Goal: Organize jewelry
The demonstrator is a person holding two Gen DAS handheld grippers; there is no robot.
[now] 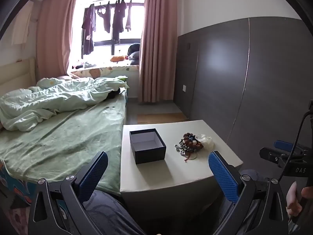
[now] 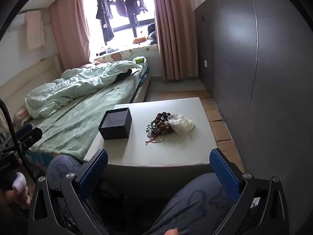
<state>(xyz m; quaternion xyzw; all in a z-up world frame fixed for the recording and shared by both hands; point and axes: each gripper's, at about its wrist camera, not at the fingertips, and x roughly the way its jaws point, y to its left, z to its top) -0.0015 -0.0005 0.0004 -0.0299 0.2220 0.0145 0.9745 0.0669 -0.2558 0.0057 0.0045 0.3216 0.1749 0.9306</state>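
Note:
A pile of beaded jewelry (image 1: 188, 145) lies on the small white table (image 1: 156, 172), with a white scrunchie-like piece (image 1: 205, 140) against its right side. An open, empty dark box (image 1: 147, 145) stands to the pile's left. In the right wrist view the pile (image 2: 159, 126), the white piece (image 2: 181, 124) and the box (image 2: 116, 123) sit on the same table (image 2: 137, 152). My left gripper (image 1: 158, 168) is open and empty, held back over the table's near edge. My right gripper (image 2: 158, 164) is open and empty, held off the near edge above my lap.
A bed with green sheets (image 1: 58, 137) runs along the table's left side. A grey wall panel (image 1: 254, 78) stands to the right. Cardboard pieces (image 2: 219, 125) lie on the floor between table and wall. My knees (image 2: 195, 199) are below the table's near edge.

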